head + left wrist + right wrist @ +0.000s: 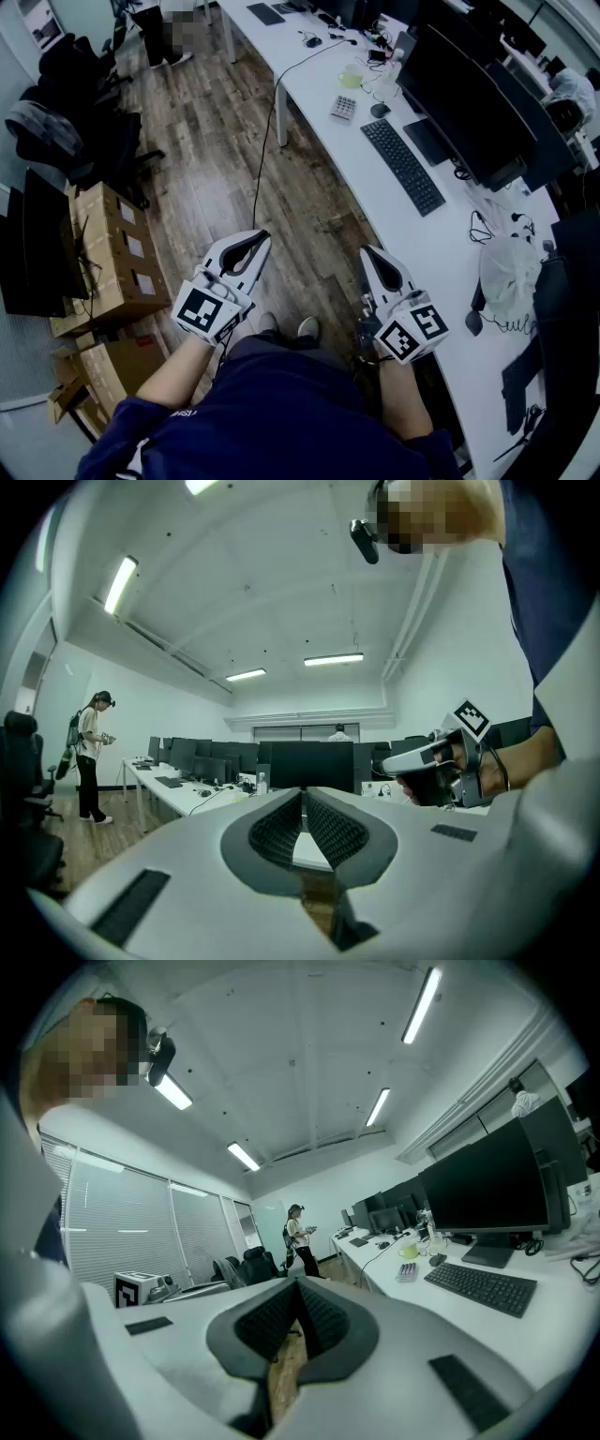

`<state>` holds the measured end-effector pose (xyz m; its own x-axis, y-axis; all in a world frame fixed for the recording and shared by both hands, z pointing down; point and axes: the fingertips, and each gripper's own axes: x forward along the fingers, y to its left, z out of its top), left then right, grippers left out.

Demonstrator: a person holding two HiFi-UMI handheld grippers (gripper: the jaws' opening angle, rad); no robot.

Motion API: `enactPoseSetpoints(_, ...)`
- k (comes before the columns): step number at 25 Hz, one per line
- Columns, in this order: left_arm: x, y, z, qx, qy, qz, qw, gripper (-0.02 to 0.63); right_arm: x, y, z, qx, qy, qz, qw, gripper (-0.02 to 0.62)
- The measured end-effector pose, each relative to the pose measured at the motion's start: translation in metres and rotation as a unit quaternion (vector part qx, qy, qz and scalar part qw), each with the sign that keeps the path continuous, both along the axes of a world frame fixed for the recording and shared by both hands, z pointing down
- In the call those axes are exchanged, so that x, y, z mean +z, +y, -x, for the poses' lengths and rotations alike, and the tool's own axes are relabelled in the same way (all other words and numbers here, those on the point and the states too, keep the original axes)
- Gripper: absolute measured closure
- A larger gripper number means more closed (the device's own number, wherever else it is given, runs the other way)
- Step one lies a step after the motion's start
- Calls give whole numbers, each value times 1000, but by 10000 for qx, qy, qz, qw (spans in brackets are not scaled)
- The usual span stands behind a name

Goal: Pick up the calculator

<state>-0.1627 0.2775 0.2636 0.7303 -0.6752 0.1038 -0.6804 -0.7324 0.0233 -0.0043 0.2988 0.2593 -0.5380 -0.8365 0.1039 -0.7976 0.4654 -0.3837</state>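
The calculator [343,108] lies flat on the white table [412,248], near the edge. A mouse [380,110] sits just at its 3 o'clock and a keyboard [403,166] at its 4 o'clock. Well apart, over the wooden floor [216,141], the left tool [257,235] hangs at its 7 o'clock and the right tool [367,251] at its 6 o'clock. Each has its jaws pressed together, with nothing between them.
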Motion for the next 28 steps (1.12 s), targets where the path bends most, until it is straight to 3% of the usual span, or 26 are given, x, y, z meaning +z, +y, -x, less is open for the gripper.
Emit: enactPoseSetpoints(28, -4, 0, -7, 43, -100, -145, 9998, 566, -4, -5, -2, 16, -105, -16, 9999, 591)
